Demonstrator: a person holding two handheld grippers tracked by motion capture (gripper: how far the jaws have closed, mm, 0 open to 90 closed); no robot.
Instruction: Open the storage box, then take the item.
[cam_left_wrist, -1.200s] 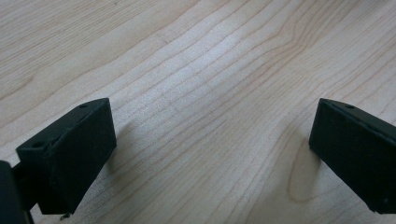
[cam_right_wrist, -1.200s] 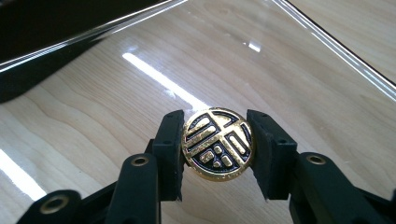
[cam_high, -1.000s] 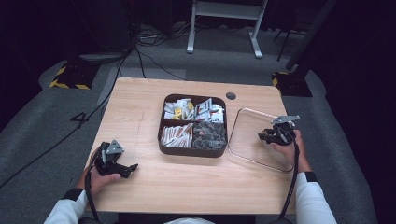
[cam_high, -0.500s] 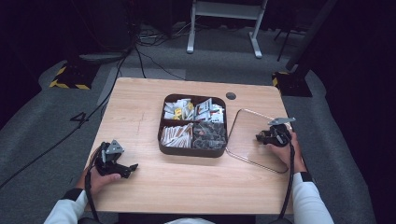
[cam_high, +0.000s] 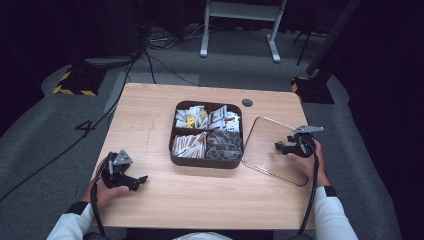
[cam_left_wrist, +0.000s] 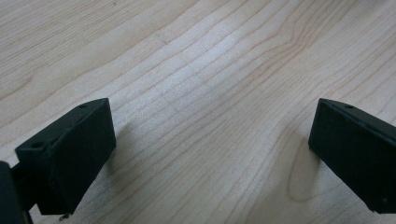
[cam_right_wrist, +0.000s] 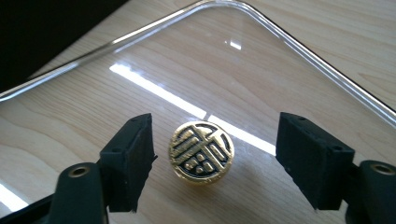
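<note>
Right gripper (cam_right_wrist: 212, 163) is just letting go, its jaws opening clear of the gold knob (cam_right_wrist: 201, 151) on the glass lid (cam_high: 272, 150) lying at the box's (cam_high: 207, 134) 3 o'clock; left gripper (cam_left_wrist: 210, 154) is idling spread; next move: likely withdrawing upward.

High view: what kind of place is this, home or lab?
Probably a lab or recording studio, not a home: black-draped surroundings, cables trailing over grey carpet, hazard-striped blocks on the floor, and a lone wooden table set up for the task.

Grey carpet floor (cam_high: 45, 130), dark room, white stand (cam_high: 242, 10) (behind table)
</note>
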